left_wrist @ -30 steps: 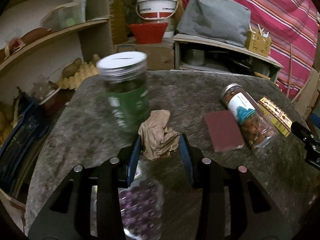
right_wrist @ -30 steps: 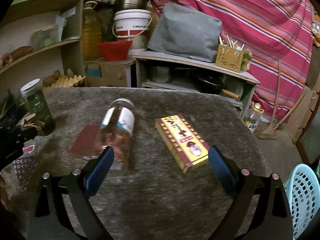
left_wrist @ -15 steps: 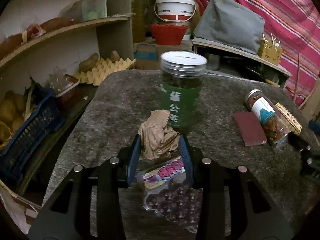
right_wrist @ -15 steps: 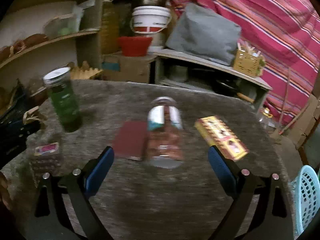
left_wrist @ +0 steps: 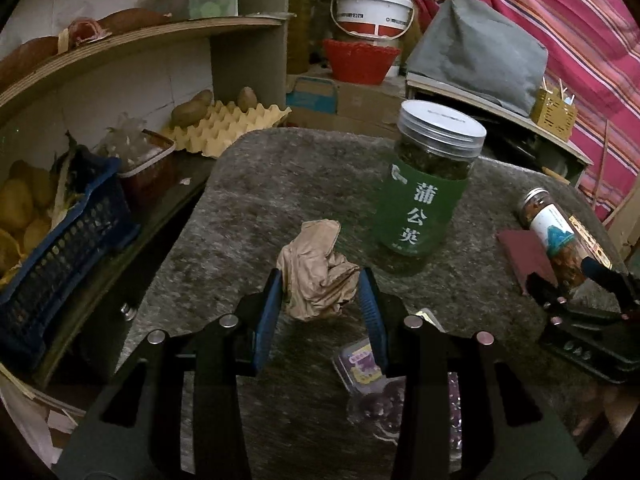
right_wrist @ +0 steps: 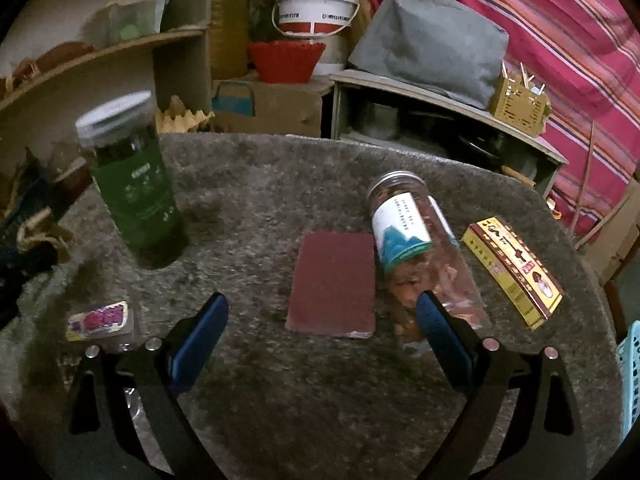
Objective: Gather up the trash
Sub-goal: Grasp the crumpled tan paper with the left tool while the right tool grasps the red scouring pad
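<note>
Trash in hand, we have the left gripper [left_wrist: 322,292] clamped on a crumpled brown paper wad [left_wrist: 316,272] above the grey table [right_wrist: 320,400], while our right gripper [right_wrist: 318,332] gapes empty and a snack wrapper [right_wrist: 98,319] waits uncollected.

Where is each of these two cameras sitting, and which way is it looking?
Left wrist: on the left gripper, looking down along its fingers at the crumpled brown paper they clamp; the right gripper shows at the right edge.
Right wrist: on the right gripper, open above the maroon pad; its own fingers show.
Both show the green jar, lying jar and grey table.
</note>
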The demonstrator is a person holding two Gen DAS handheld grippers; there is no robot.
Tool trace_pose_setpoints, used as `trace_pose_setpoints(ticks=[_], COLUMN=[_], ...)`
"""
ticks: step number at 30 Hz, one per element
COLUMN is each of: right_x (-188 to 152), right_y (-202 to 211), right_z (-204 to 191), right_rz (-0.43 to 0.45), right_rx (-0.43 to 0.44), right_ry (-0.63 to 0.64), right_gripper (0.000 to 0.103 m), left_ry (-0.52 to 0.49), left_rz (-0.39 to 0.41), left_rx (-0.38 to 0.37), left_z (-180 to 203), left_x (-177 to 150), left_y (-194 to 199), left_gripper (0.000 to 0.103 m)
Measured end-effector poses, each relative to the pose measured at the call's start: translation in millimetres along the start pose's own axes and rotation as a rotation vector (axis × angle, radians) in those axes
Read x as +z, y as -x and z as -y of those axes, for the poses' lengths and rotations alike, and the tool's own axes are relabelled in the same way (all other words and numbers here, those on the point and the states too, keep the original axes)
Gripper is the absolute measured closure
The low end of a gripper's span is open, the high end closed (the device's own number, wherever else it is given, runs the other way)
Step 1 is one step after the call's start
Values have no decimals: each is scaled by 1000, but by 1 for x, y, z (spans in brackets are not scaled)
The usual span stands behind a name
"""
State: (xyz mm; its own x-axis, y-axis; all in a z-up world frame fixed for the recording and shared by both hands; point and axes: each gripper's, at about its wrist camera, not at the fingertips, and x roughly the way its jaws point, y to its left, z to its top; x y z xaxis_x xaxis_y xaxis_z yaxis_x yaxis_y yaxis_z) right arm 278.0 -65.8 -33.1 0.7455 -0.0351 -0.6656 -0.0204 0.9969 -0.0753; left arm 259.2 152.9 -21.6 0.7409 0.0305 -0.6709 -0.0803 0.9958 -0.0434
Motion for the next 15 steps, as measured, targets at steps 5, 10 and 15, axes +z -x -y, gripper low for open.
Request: trace_pose_setpoints(ticks=[5, 10, 15], right_x=[0, 3, 6], right_y=[-11, -19, -40], right_z=[-9, -1, 5], right_rz=[-25, -30, -105], right_rx=[-61, -102, -76], right_ry=[18, -7, -33], right_gripper=[10, 10, 10], left_ry=[-6, 24, 18], left_rz=[-2, -7, -8], left_rx=[1, -7, -10], left_z=[-1, -7, -3], left_x=[0, 2, 3], left_y=[-1, -3, -4], left_gripper=[65, 65, 65])
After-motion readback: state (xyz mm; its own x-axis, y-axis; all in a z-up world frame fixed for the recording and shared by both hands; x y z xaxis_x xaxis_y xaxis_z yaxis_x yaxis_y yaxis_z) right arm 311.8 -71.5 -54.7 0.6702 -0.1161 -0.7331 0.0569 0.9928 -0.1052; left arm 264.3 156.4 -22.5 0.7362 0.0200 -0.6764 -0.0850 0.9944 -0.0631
